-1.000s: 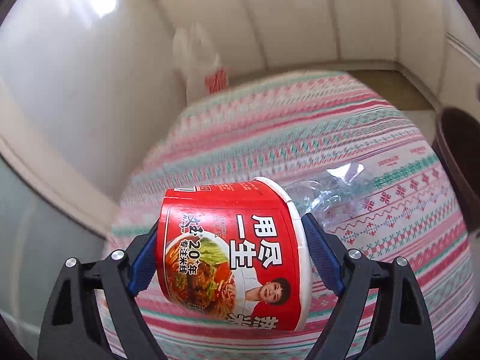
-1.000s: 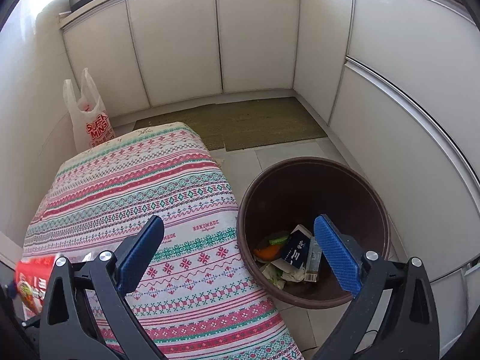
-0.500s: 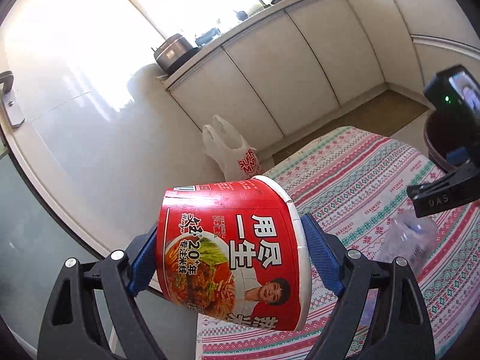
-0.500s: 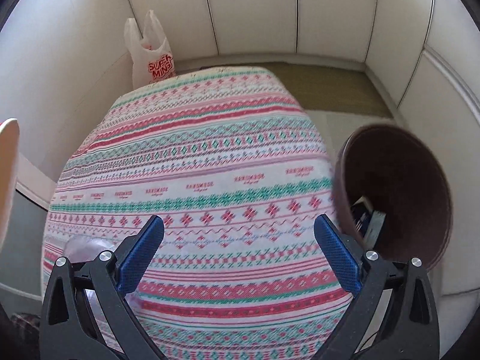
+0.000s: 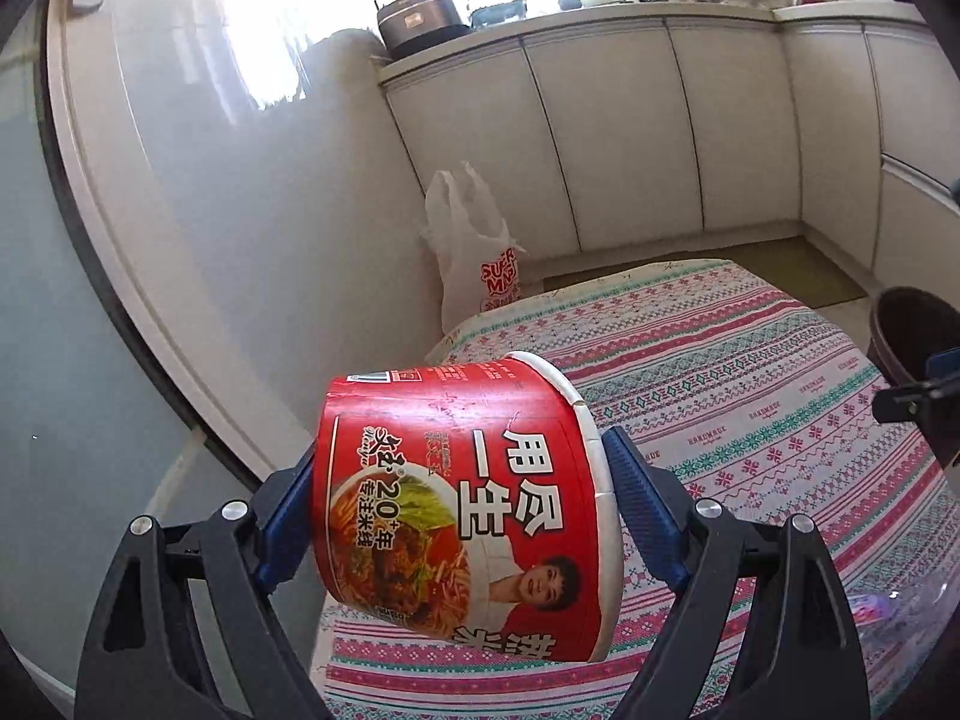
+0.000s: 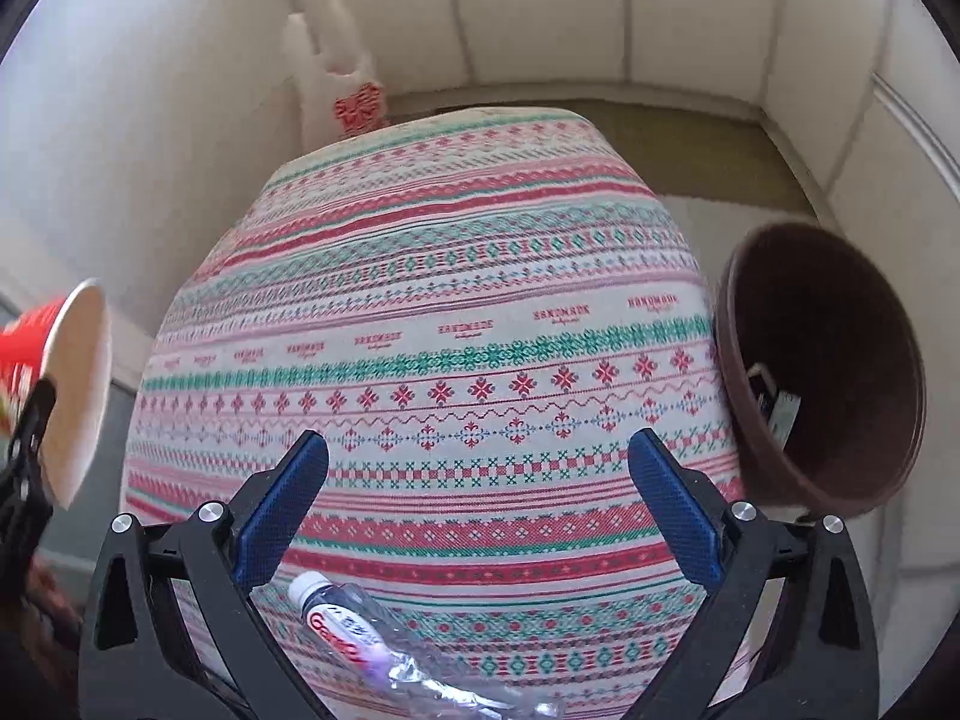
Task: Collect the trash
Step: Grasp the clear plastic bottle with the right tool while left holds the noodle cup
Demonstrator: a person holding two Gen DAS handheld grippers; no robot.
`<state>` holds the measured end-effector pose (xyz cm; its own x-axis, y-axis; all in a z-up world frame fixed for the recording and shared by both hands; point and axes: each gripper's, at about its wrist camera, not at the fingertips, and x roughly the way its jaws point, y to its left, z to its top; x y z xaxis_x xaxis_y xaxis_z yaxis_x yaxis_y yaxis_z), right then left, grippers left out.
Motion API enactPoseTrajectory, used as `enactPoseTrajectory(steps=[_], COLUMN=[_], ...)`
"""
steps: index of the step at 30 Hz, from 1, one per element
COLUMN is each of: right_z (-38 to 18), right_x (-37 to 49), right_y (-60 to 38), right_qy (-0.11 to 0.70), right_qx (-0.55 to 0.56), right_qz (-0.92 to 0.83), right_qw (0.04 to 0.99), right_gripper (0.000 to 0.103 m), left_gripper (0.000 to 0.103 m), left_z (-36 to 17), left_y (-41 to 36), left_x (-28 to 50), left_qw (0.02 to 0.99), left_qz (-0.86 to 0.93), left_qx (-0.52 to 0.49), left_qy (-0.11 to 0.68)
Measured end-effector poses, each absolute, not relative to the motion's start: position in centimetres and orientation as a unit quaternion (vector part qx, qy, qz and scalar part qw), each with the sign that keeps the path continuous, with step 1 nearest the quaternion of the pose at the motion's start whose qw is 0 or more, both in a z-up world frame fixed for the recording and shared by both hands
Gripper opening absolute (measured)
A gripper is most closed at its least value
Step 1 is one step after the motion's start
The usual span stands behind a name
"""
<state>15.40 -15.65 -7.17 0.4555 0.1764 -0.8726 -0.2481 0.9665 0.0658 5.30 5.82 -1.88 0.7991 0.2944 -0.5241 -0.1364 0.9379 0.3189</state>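
left claw point(image 5: 459, 501) grips noodle cup point(image 5: 462, 498) | right claw point(image 6: 477, 501) agape above bottle point(image 6: 384, 651)

Red noodle cup point(image 5: 462, 498), red-and-green patterned tablecloth point(image 6: 432, 312), brown bin point(image 6: 840, 360)

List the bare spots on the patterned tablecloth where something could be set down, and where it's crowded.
Most of the tablecloth is bare: the whole stretch from the far end by the white plastic bag to the open right gripper, across to the brown bin side. Crowded only at the near edge, where the crushed plastic bottle lies. The left gripper holds the red noodle cup.
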Motion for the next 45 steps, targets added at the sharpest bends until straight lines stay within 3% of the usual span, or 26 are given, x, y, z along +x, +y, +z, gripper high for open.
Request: enactPoseTrajectory(steps=[6,12,39,45], right_z=[-10.6,-13.4,-22.0,-21.9], right_x=[10.7,8.5,12.3,12.8], right_y=[-11.8,-9.2,-5.3,-4.9], right_qy=[0.543,0.586,0.675,0.679], right_qx=[-0.264,-0.355,-0.390,-0.386], right_qz=[0.232,0.258,0.285,0.302], right_qw=[0.762,0.681,0.558,0.546], right_gripper=[0.096,0.096,0.095,0.085], left_gripper=[0.084,0.084,0.084,0.084], left_z=[-1.9,-2.0,-3.1,-3.5], left_y=[8.6,9.8,13.8,13.4], left_x=[6.4,6.8,9.4,10.0], left_qw=[0.946,0.949,0.938,0.936], left_qz=[0.084,0.066,0.030,0.018], left_qx=[0.085,0.056,-0.023,-0.023], left_qy=[0.302,0.303,0.344,0.352])
